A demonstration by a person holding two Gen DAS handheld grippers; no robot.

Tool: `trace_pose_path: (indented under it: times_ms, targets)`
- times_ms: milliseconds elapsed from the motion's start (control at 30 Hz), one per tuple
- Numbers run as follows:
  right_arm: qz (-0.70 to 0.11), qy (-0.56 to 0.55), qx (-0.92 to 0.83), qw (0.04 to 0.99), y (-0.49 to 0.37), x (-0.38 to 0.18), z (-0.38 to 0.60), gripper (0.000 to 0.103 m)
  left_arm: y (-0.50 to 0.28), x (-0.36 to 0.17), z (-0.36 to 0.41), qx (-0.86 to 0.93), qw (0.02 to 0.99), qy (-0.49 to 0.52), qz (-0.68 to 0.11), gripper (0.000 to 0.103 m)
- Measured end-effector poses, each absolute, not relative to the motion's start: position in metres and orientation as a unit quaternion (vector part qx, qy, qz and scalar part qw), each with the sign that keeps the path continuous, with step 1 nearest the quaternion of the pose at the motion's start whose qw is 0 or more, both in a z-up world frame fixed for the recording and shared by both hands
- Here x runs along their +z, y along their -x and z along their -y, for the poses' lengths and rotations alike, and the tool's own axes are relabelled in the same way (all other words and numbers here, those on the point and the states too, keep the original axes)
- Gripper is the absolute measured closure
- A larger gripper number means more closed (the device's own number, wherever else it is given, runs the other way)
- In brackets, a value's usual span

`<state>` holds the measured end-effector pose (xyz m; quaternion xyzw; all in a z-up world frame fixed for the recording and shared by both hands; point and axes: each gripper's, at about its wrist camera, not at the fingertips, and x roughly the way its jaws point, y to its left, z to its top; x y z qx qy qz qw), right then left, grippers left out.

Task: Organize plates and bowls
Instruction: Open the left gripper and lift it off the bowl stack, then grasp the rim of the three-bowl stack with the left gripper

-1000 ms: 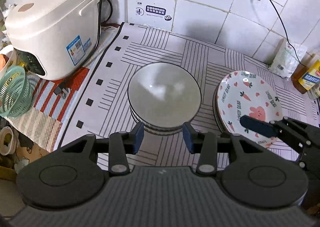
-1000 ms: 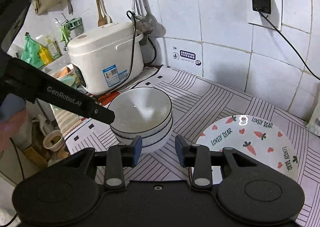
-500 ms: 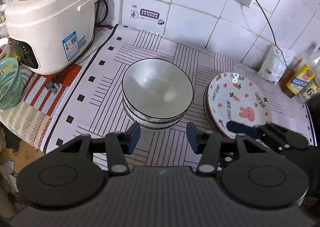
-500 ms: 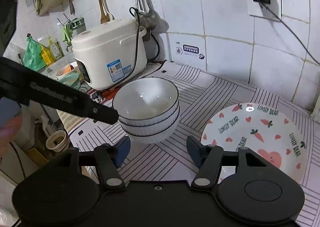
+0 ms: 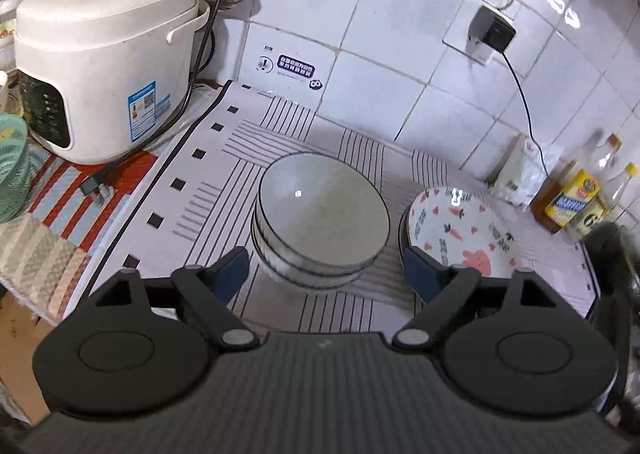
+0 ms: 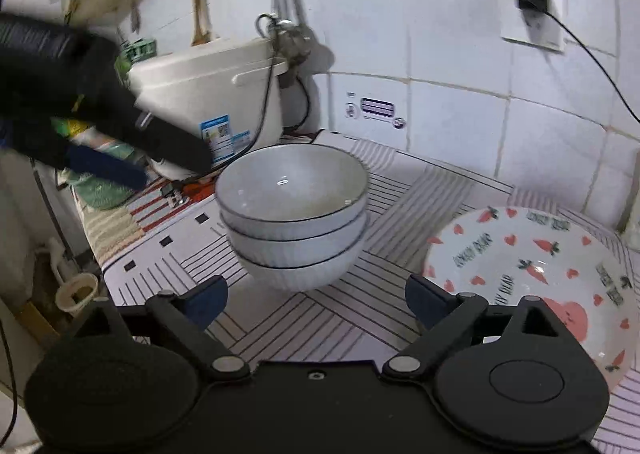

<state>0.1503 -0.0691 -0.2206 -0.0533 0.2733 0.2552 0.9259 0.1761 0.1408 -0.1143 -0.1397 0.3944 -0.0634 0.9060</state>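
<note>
In the left wrist view, the left gripper (image 5: 326, 268) filled the lower half of the frame with its jaws spread wide, having just been opening, and nothing lay between the blue pads. Just beyond them, at centre frame, stood the stack of bowls (image 5: 322, 220) on the striped mat (image 5: 200, 170), nested so they took up one footprint. To the right of the stack, close beside it, sat the carrot-print plate (image 5: 460, 226), apparently resting on another plate or two, though the blur there made the count uncertain. The rice cooker (image 5: 104, 66) occupied the upper left against the tiled wall, and the oil bottles (image 5: 576, 194) were pushed to the far right, leaving the mat's middle free for the crockery.

In the right wrist view, the right gripper (image 6: 316, 300) sat along the bottom edge, likewise released and wide, its jaws having just been opening with nothing caught between them. The stack of bowls (image 6: 294, 214) was at centre, three deep, just ahead of the gap between the pads. The carrot-print plate (image 6: 532, 258) lay at lower right, partly behind the right-hand finger. The other gripper crossed the upper left as a dark blur. With bowls grouped and plates grouped, sorting looked largely done; both tools appeared opened ready for a further grasp.
</note>
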Motion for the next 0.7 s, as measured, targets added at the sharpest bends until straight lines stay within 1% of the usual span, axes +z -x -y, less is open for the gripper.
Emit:
trace_pose_path:
  times_ms: [167, 267, 333, 400, 467, 533, 600, 633, 700]
  targets:
    - [-0.27, 0.043, 0.263, 0.925, -0.154, -0.239, 0.051, 0.003, -0.21, -0.139, -0.16, -0.049, 0.886, 0.196, -0.417, 0.016]
    - [-0.283, 0.045, 0.265, 0.921, -0.158, -0.253, 0.038, 0.003, -0.232, -0.161, -0.177, -0.052, 0.859, 0.245, -0.447, 0.019]
    - [-0.29, 0.054, 0.269, 0.917, -0.161, -0.261, 0.029, 0.003, -0.241, -0.171, -0.183, -0.053, 0.85, 0.255, -0.458, 0.021]
    - [-0.295, 0.05, 0.261, 0.918, -0.168, -0.267, 0.023, 0.003, -0.246, -0.175, -0.183, -0.056, 0.849, 0.242, -0.467, 0.023]
    - [-0.295, 0.049, 0.251, 0.921, -0.175, -0.27, 0.019, 0.003, -0.249, -0.178, -0.18, -0.062, 0.85, 0.225, -0.472, 0.032]
    - [-0.293, 0.047, 0.244, 0.923, -0.183, -0.271, 0.017, 0.003, -0.251, -0.182, -0.179, -0.066, 0.849, 0.219, -0.476, 0.036]
    - [-0.294, 0.034, 0.24, 0.925, -0.192, -0.272, 0.017, 0.003, -0.253, -0.188, -0.178, -0.064, 0.85, 0.216, -0.475, 0.042]
    - [-0.296, 0.022, 0.238, 0.925, -0.196, -0.273, 0.018, 0.003, -0.252, -0.19, -0.178, -0.061, 0.854, 0.214, -0.471, 0.044]
    - [-0.296, 0.009, 0.233, 0.926, -0.202, -0.274, 0.019, 0.003, -0.252, -0.194, -0.179, -0.066, 0.86, 0.208, -0.46, 0.044]
